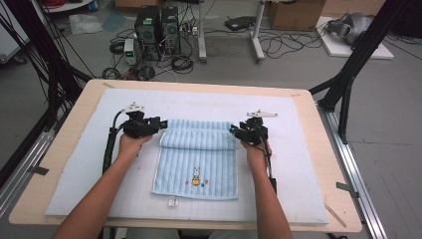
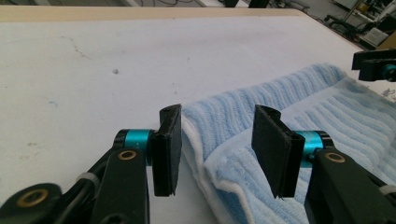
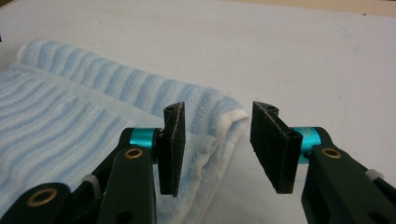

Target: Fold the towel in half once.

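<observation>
While both hands rest at far fold of towel (image 1: 198, 162), left tool (image 1: 160, 123) sits at fold's left end, right tool (image 1: 234, 131) at right end; towel lies mid-desk (image 1: 59, 149) on white mat (image 1: 298, 164), far edge folded toward person; left tool jaws apart, towel corner between, pads not pressing; right tool jaws apart, fold's end between, not gripped.

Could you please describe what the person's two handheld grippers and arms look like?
Both the left gripper and right gripper are black, each with flat black padded jaws on turquoise collars, brass-coloured pivots, a grey three-cornered plate on top and a trailing black cable. The person's forearms are bare; no sleeves show.
</observation>
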